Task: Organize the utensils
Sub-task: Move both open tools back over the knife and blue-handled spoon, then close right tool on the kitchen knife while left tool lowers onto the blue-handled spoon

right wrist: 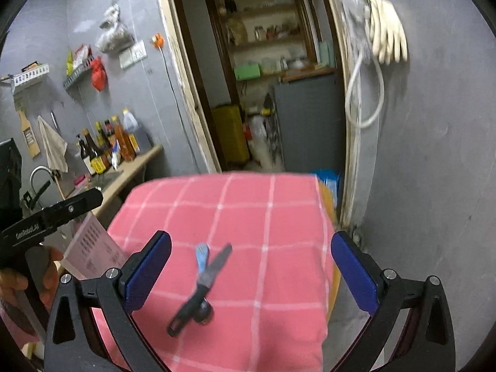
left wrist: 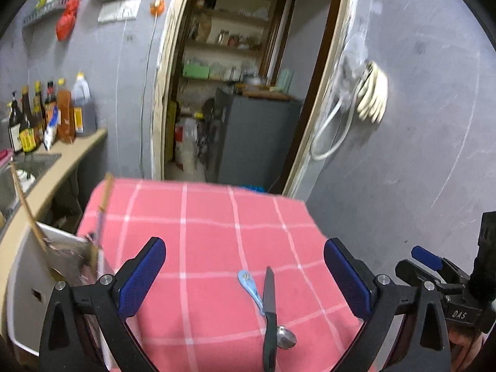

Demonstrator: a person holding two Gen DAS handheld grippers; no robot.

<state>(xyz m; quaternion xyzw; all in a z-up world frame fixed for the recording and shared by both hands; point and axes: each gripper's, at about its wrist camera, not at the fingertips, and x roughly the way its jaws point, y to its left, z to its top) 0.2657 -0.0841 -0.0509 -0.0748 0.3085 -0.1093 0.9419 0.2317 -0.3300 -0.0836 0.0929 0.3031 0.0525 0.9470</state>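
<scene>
Left wrist: black knife (left wrist: 269, 319) crosses blue-handled spoon (left wrist: 260, 297).

Knife (left wrist: 269, 319): handle end cut off by frame edge. Spoon (left wrist: 285, 337): shaft partly hidden beneath knife. Beyond, doorway shelves (left wrist: 229, 43) blurred.

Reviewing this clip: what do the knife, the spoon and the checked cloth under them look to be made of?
Knife: dark matte blade, black handle that looks like plastic; the blade could be coated steel or ceramic, can't tell.
Spoon: shiny silver bowl, likely polished metal, with a pale blue printed handle, plastic or ceramic by its look.
Cloth: soft woven fabric, pink with white checks, draping over the edges.
</scene>
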